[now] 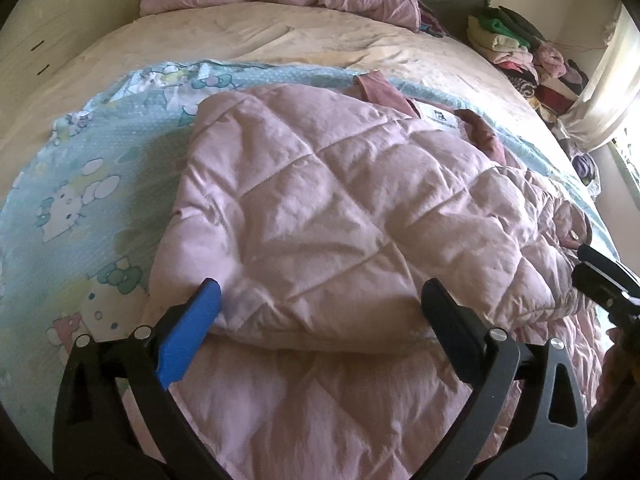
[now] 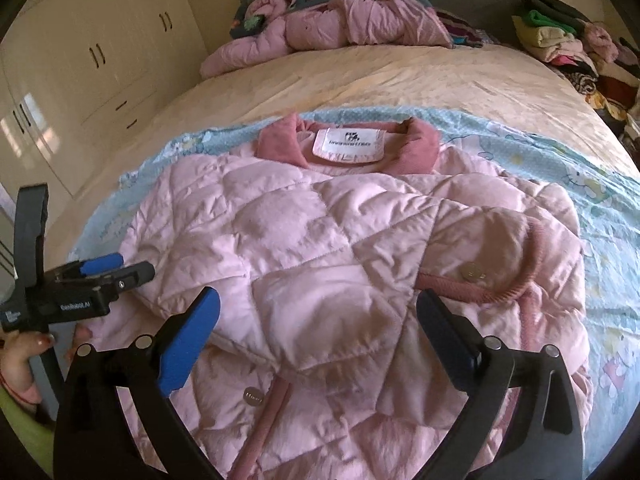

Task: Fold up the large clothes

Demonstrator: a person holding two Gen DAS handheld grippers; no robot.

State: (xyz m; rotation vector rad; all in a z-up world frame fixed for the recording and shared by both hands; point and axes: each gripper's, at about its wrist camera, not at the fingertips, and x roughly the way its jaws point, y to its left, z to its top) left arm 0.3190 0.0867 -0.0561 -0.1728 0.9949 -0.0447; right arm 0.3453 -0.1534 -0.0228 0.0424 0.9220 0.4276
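Left wrist view puts you over a bed (image 1: pixel 280 40) with a cream cover. A pale blue cartoon-print sheet (image 1: pixel 100 168) lies across the bed's near half, and the pink quilted jacket (image 1: pixel 320 208) lies on that sheet, both sides folded in over its middle, collar end away from you. One white label (image 2: pixel 347 142) shows inside the jacket's darker pink collar (image 2: pixel 420 148). I count two snap buttons in your right wrist view, one on the folded flap to the right (image 2: pixel 472 270) and one low on the front (image 2: pixel 253 396).

Beyond the jacket, at the head of the bed, lies a second pink padded garment (image 2: pixel 340 20), crumpled — and to the right of that, one mixed pile of clothes (image 2: pixel 560 36). Cream wardrobe doors (image 2: pixel 92 48) stand left of the bed.

Your left gripper (image 1: pixel 320 300) has its fingers spread wide just above the jacket's near folded edge, gripping nothing. Your right gripper (image 2: pixel 318 312) is likewise wide open over the folded flaps, pads clear of the cloth. Your hand (image 2: pixel 24 356) shows at the left gripper's handle.
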